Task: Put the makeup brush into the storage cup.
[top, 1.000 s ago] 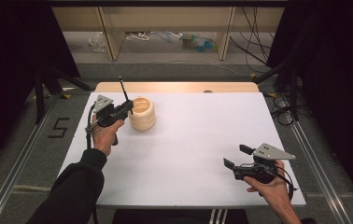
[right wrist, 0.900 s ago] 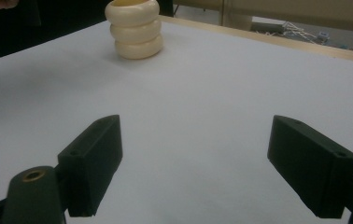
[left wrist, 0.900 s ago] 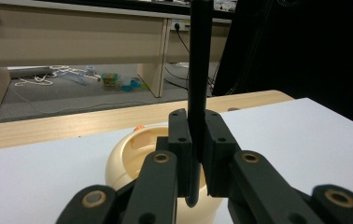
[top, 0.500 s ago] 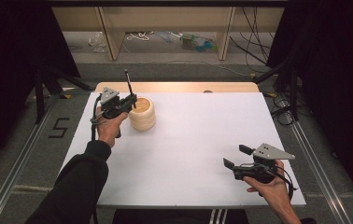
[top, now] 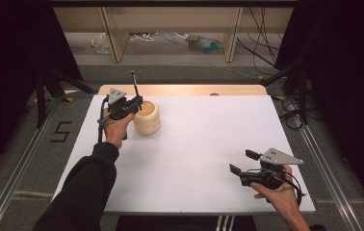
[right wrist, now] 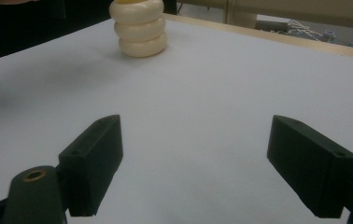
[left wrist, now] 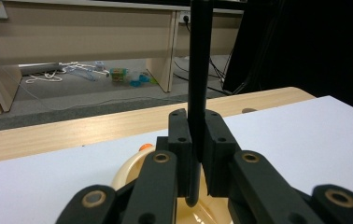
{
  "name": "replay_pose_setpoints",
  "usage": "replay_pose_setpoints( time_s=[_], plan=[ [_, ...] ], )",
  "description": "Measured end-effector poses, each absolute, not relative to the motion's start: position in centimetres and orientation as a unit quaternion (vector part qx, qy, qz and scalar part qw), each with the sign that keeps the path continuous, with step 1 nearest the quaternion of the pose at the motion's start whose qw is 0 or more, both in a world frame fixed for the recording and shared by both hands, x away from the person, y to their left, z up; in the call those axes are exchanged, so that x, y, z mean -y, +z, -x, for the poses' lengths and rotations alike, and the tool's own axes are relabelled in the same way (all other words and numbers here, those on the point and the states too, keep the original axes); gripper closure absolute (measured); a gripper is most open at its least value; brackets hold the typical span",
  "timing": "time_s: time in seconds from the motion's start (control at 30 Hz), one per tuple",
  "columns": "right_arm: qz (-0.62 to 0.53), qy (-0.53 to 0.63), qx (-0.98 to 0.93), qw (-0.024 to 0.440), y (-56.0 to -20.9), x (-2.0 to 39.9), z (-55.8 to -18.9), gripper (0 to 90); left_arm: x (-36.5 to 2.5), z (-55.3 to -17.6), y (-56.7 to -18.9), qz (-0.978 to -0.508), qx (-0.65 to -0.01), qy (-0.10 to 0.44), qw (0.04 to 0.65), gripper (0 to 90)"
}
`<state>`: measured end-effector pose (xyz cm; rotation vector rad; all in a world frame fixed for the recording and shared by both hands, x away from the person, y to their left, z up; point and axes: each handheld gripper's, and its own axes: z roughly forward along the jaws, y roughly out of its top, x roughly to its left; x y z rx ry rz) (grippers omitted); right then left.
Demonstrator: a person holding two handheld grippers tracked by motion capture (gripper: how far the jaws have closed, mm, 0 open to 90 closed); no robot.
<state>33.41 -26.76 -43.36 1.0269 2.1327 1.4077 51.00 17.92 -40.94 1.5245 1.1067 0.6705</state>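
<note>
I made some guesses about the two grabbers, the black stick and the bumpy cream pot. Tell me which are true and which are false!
1. The left gripper is shut on the black stick. True.
2. The stick lies flat on the table. False: it stands upright, its lower end over the cream pot.
3. The right gripper is open with nothing between its jaws. True.
4. The right gripper touches the pot. False: it is far from it, near the white table's front right corner.
</note>
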Motion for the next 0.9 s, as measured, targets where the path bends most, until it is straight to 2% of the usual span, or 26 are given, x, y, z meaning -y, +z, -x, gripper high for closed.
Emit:
replay_pose_setpoints(
  time_s=[0.37,0.53,0.67,0.9],
  plan=[
    [-0.365,0.505,-0.76,0.187,-43.4,26.6,-33.4,19.1,-17.4,-51.8,-41.9,-0.65,-0.471,0.281,0.525,83.4],
    [-0.357,0.511,-0.757,0.197,-43.6,26.7,-33.5,19.0,-17.4,-52.3,-42.6,-0.658,-0.475,0.282,0.512,83.3],
    [-0.365,0.51,-0.757,0.185,-43.6,26.6,-33.4,19.0,-17.4,-52.4,-42.9,-0.66,-0.478,0.281,0.506,83.3],
    [-0.358,0.511,-0.756,0.197,-43.6,26.6,-33.5,19.1,-17.2,-52.5,-43.2,-0.666,-0.48,0.276,0.499,83.2]
  ],
)
